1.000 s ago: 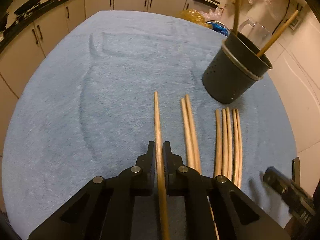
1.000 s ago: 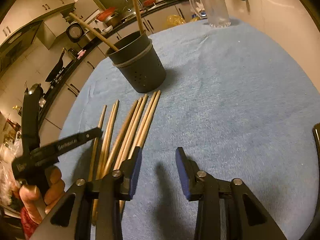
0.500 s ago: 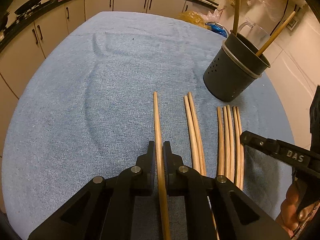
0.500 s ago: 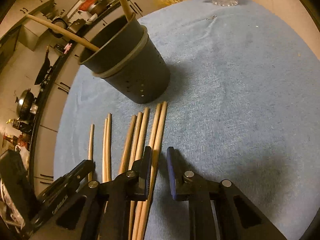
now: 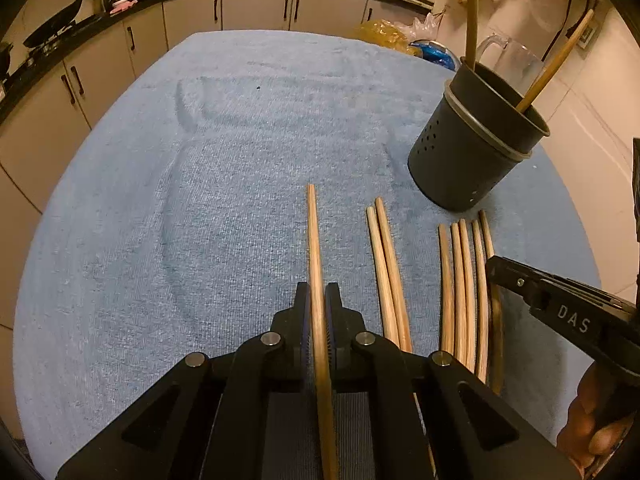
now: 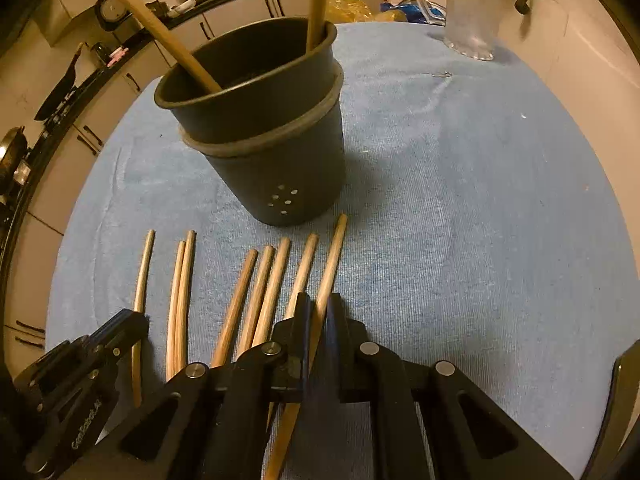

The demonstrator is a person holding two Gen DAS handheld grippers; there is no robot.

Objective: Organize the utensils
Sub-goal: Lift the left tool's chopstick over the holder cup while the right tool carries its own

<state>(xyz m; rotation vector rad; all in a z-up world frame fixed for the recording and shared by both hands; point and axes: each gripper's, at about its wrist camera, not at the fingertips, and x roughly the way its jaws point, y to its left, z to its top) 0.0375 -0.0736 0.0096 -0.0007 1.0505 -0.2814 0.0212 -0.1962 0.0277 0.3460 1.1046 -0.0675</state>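
Observation:
Several wooden chopsticks lie side by side on the blue cloth (image 5: 200, 220). My left gripper (image 5: 317, 300) is shut on the leftmost chopstick (image 5: 313, 236), which points away from me. My right gripper (image 6: 318, 312) is shut on the rightmost chopstick (image 6: 333, 256) of the row; it shows at the right of the left wrist view (image 5: 520, 280). A dark grey utensil holder (image 6: 276, 168) stands just beyond the chopstick tips with two chopsticks (image 6: 160, 28) leaning in it; it also shows in the left wrist view (image 5: 472, 152).
A clear glass jug (image 6: 472, 8) stands at the cloth's far edge behind the holder. Kitchen cabinets (image 5: 256, 12) and a counter with pans run along the back and left. The left gripper's body (image 6: 80, 380) sits at the lower left of the right wrist view.
My right gripper has moved in to the right end of the row and closed on the rightmost chopstick. My left gripper has stayed shut on its chopstick.

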